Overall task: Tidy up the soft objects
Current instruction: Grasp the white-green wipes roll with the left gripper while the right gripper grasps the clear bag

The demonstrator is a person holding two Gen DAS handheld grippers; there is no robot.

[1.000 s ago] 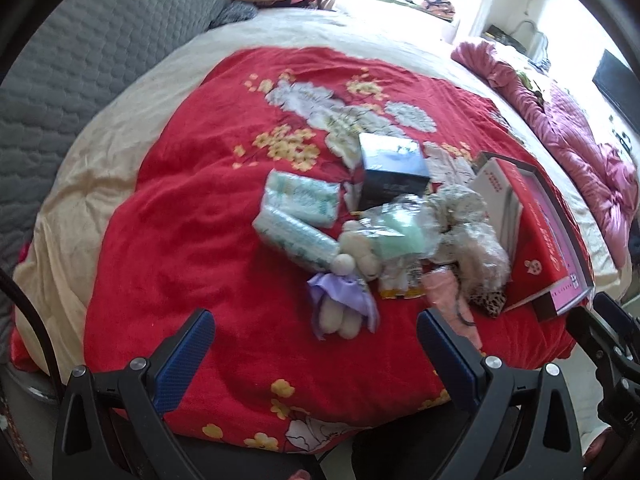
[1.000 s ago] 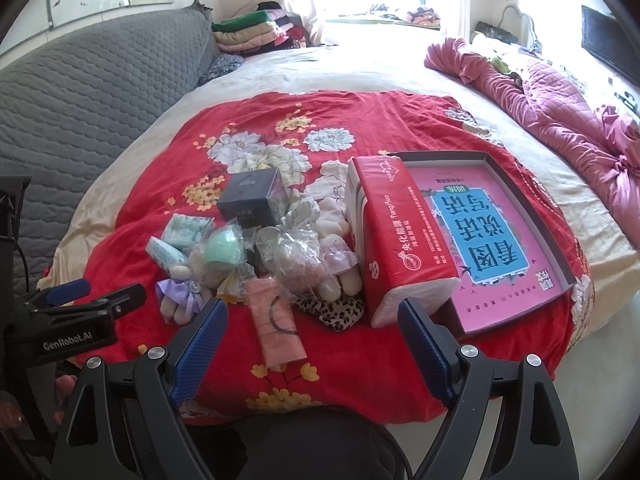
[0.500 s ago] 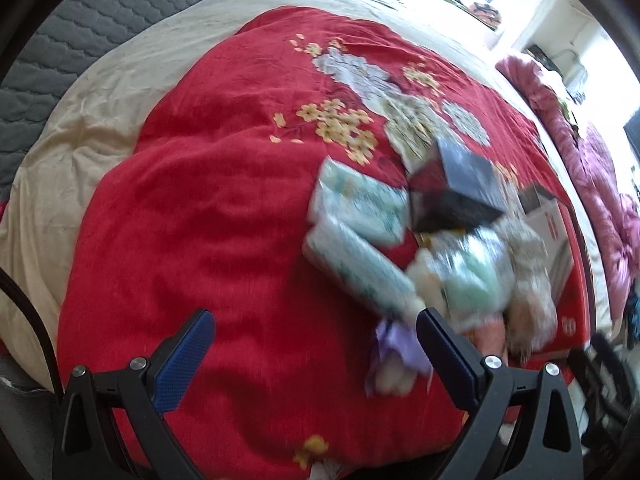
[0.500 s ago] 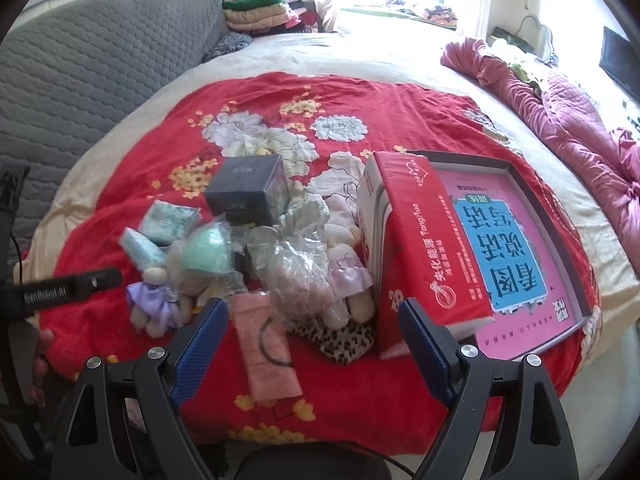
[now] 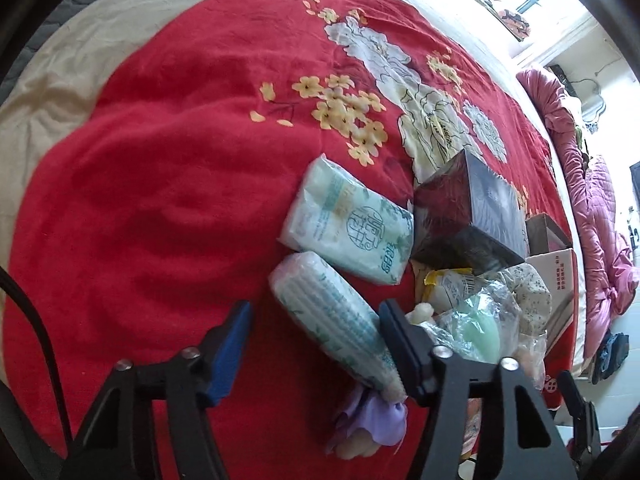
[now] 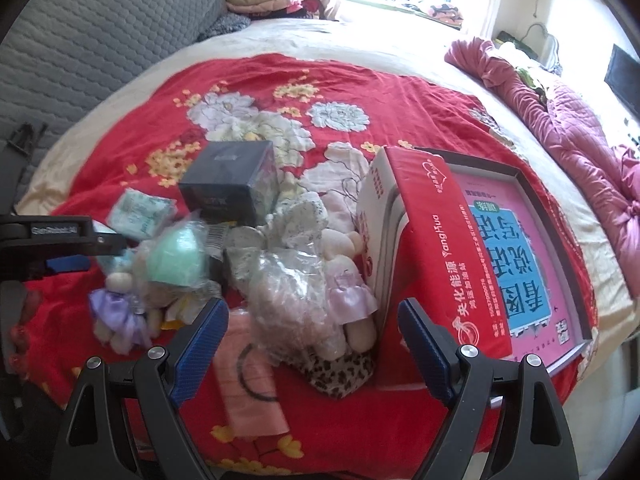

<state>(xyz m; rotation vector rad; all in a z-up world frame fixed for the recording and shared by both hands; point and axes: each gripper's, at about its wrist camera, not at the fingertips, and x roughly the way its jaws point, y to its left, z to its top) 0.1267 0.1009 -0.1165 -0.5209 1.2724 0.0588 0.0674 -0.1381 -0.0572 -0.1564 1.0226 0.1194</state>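
A pile of soft things lies on the red floral blanket (image 5: pixel 160 200). In the left wrist view a long pale-green tissue pack (image 5: pixel 332 316) lies between the jaws of my left gripper (image 5: pixel 316 330), which are closing. The right pad is beside the pack and the left pad stands apart from it. A flat tissue pack (image 5: pixel 352 228) lies just beyond. My right gripper (image 6: pixel 312 320) hangs open over a bagged plush toy (image 6: pixel 296 292) and a pink pouch (image 6: pixel 248 384). A plush doll in a purple dress (image 6: pixel 116 312) and a bagged mint-green object (image 6: pixel 180 256) lie to the left.
A dark box (image 6: pixel 232 184) stands behind the pile. A red tissue carton (image 6: pixel 432 248) leans on a pink-lidded tray box (image 6: pixel 520 248) at the right. A leopard-print pouch (image 6: pixel 340 372) lies by the carton. Grey headboard (image 6: pixel 100 40), folded clothes and a pink quilt (image 6: pixel 580 140) border the bed.
My left gripper has dropped down and forward onto the tissue packs and its jaws have narrowed around the long pack. The right gripper has come lower and closer to the pile, still open.
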